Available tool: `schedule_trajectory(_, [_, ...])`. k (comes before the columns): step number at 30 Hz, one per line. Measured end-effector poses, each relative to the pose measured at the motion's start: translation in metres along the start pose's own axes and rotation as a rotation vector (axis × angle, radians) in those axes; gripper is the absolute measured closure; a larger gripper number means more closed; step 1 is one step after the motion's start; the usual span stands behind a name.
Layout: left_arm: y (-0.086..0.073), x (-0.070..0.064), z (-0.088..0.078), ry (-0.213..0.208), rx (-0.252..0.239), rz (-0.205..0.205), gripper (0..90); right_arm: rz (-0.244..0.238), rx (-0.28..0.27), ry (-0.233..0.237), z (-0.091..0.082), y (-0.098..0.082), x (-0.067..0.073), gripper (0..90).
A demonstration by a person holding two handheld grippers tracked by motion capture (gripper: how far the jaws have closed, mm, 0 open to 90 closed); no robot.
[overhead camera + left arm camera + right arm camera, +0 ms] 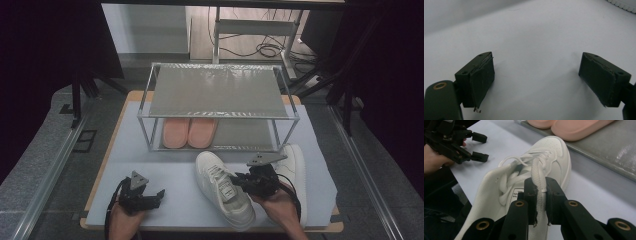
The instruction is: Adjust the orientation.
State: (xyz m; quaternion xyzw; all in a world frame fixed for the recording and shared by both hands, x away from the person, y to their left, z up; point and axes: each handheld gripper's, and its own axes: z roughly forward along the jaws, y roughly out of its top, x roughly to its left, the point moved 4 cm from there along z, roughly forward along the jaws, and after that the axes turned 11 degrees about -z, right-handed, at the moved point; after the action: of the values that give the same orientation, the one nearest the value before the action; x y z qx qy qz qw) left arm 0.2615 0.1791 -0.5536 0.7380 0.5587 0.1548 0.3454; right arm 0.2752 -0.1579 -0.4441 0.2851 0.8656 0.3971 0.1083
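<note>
A white sneaker (210, 170) (554, 152) lies on the pale mat in front of the rack, toe toward the rack. My right gripper (236, 180) (540, 195) is shut on a padded white strip of its upper, at the shoe's opening beside the laces. A second white sneaker (295, 160) lies just to the right, partly behind my right hand. My left gripper (158, 197) (537, 65) (480, 147) hovers low over bare mat to the left, open, with nothing between its jaws. The ribbed edge of a sneaker's sole (624, 3) shows in the left gripper view's far corner.
A two-level metal shoe rack (220, 92) stands at the back of the table. A pair of pink slippers (189, 132) (574, 127) fills the left half of its lower shelf (604, 147). The pale mat (175, 170) covers the tabletop; dark floor surrounds it.
</note>
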Motion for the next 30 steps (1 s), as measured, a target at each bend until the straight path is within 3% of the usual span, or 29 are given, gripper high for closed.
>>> schedule_trajectory(6, [0.000, 0.000, 0.000, 0.000, 0.000, 0.000, 13.3, -0.009, 0.079, -0.018, 0.004, -0.018, -0.011, 70.0])
schedule_trajectory(8, [0.000, 0.000, 0.000, 0.001, 0.000, 0.000, 13.3, 0.001, 0.068, 0.010, 0.002, -0.020, -0.013, 64.5])
schedule_trajectory(12, [0.000, 0.000, 0.000, 0.000, 0.000, -0.002, 13.3, -0.022, 0.082, 0.007, -0.008, -0.017, -0.012, 57.3])
schedule_trajectory(21, [0.000, 0.000, 0.000, 0.001, 0.003, 0.004, 13.3, -0.010, 0.182, 0.008, -0.017, -0.034, -0.009, 55.8])
schedule_trajectory(30, [0.000, 0.000, 0.000, 0.001, 0.003, 0.004, 13.3, -0.022, 0.310, 0.027, -0.007, -0.041, -0.011, 53.9])
